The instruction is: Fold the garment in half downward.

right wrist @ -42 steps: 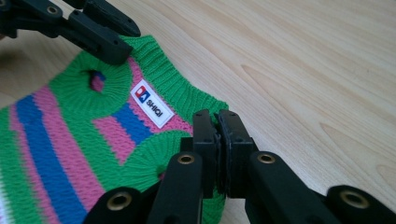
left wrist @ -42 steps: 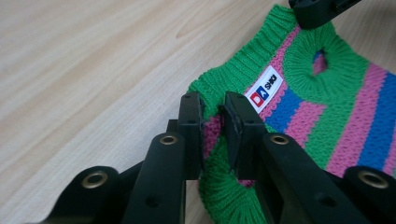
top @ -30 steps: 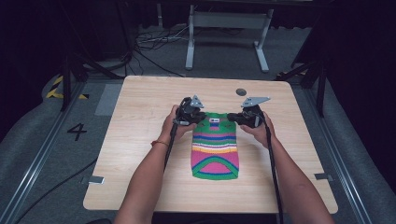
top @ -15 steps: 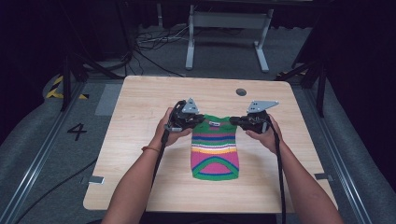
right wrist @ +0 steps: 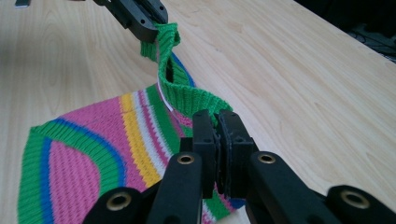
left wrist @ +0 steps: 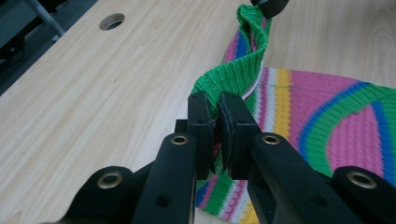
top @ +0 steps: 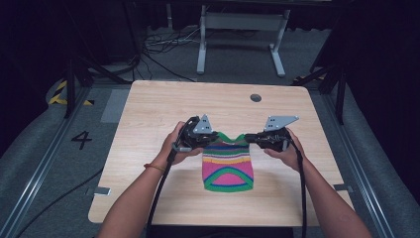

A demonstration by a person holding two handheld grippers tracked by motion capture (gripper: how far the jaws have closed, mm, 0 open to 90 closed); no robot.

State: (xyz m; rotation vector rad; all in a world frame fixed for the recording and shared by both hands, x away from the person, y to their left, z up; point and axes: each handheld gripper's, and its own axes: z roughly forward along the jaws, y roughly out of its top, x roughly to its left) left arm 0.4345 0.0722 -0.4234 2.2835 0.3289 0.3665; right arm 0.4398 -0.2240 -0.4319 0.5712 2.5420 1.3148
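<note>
While you hold the striped knit sweater (top: 228, 166) by its far green ribbed band (left wrist: 233, 77), each end is pinched so the piece can be carried without bunching.

Item: small knitted sweater, pink, green, blue, yellow and white stripes. Place: middle of the wooden table (top: 148, 119), nearer your edge than the round hole (top: 255, 97), well apart from it. Its near part lies flat on the wood; the far band is raised off it and sags between the two holds.

Left gripper (left wrist: 215, 116): jaws together, clamped on the band at the sweater's left corner. Right gripper (right wrist: 217, 126): jaws together, clamped on the band at the sweater's right corner.

Reason for the hold, as a judgement: two corner grips keep the band taut enough to lift, drag or fold the sweater evenly. Keep both hands level with each other, or the knit will likely skew toward one side.
</note>
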